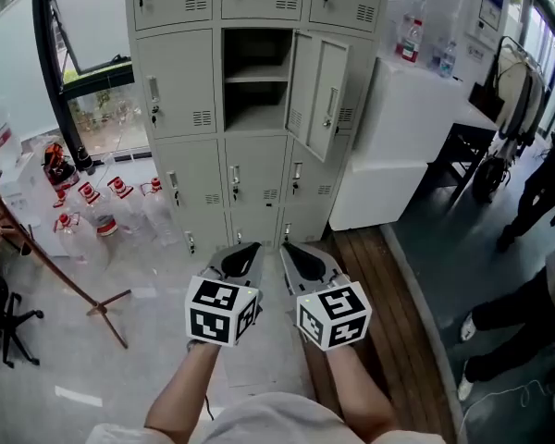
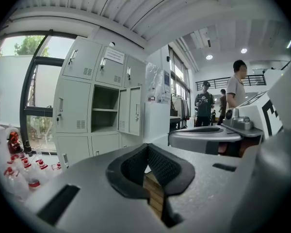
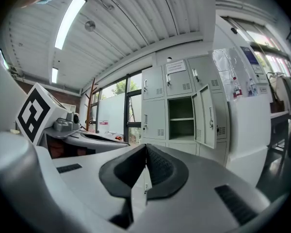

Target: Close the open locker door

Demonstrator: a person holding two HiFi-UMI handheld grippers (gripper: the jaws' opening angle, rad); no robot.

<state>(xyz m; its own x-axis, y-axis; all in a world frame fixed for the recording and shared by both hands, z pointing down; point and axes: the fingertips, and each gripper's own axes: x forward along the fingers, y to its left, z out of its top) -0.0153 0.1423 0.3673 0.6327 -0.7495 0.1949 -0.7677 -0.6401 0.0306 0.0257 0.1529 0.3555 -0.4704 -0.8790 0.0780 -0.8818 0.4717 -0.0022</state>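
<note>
Lockers, top row off-frame; open door

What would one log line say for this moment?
locker door: open | left gripper: shut, empty | right gripper: shut, empty | neither touches door

lockers — pale grey | bottle caps — red | floorboards brown

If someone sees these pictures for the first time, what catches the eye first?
The open locker door stands out first, swung to the right of an empty compartment in the grey locker bank. Low in the head view, the left gripper and right gripper sit side by side, tongs shut, short of that bank. Red-capped bottles crowd the floor at left.
</note>
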